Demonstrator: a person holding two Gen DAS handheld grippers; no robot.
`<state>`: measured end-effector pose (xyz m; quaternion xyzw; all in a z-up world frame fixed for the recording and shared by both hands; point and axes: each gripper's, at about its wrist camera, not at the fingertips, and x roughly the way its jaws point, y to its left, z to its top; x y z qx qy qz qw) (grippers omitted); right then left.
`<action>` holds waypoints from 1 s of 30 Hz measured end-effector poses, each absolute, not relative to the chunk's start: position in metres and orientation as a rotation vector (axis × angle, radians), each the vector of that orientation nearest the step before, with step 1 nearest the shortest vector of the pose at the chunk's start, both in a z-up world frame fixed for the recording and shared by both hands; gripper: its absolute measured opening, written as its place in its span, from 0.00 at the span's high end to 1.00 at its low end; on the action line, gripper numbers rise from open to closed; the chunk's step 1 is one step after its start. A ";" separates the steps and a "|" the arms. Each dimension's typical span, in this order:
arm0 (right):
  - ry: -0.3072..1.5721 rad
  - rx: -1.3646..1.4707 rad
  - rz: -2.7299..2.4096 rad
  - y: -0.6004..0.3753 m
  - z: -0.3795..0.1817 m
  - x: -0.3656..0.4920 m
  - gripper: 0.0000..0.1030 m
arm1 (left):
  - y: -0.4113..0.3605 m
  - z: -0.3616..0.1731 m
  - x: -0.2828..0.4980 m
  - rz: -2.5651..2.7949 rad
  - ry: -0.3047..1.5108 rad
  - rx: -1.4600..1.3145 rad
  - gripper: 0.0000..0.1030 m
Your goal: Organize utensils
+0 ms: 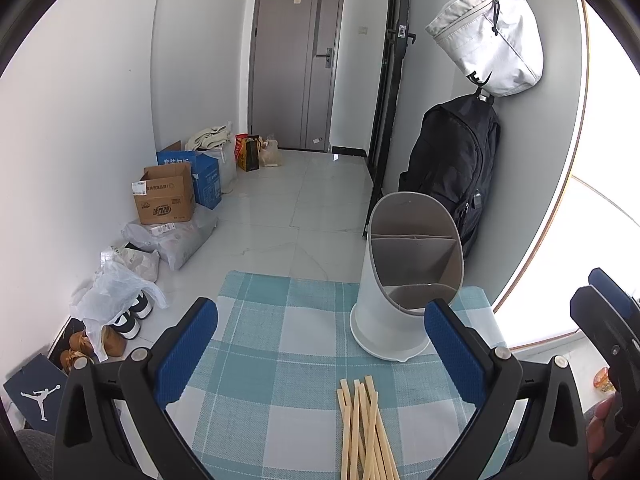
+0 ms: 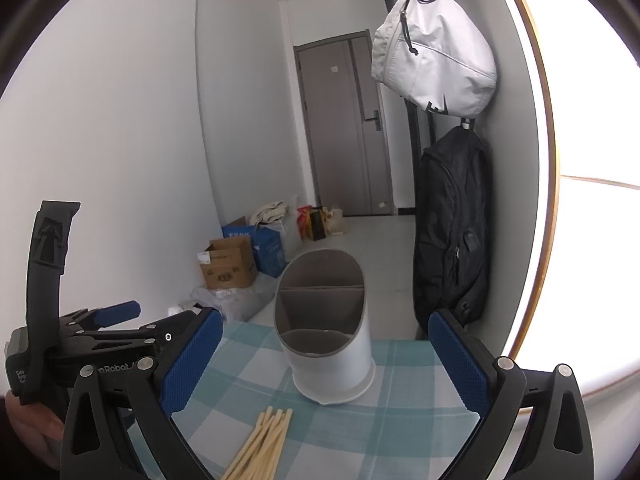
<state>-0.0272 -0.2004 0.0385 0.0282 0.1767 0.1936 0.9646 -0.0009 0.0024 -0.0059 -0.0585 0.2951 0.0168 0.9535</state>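
Note:
Several wooden chopsticks (image 1: pixel 366 432) lie in a loose bundle on a blue-and-white checked cloth (image 1: pixel 280 344), near its front edge. A white utensil holder (image 1: pixel 404 280) with grey divided compartments stands empty at the cloth's far right. My left gripper (image 1: pixel 320 352) is open and empty above the cloth, the chopsticks between its fingers. My right gripper (image 2: pixel 324 364) is open and empty, facing the holder (image 2: pixel 324 324), with the chopsticks (image 2: pixel 264 444) low between its fingers. The left gripper (image 2: pixel 120 320) also shows in the right wrist view, at the left.
A black backpack (image 1: pixel 452 168) and a white bag (image 1: pixel 488 32) hang on the wall right behind the holder. Cardboard boxes (image 1: pixel 164 196), bags and shoes (image 1: pixel 132 316) line the floor at the left. A grey door (image 1: pixel 296 60) stands at the far end.

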 end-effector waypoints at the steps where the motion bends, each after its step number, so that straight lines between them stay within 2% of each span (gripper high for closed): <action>1: 0.358 0.057 0.393 -0.200 0.039 -0.027 0.00 | 0.002 -0.006 -0.001 0.034 0.600 -0.118 0.02; 24: 0.387 0.056 0.408 -0.196 0.034 -0.024 0.00 | 0.003 -0.009 0.003 0.021 0.629 -0.136 0.02; 30: 0.492 0.079 0.451 -0.191 0.019 -0.010 0.00 | 0.013 -0.017 0.011 0.018 0.692 -0.170 0.02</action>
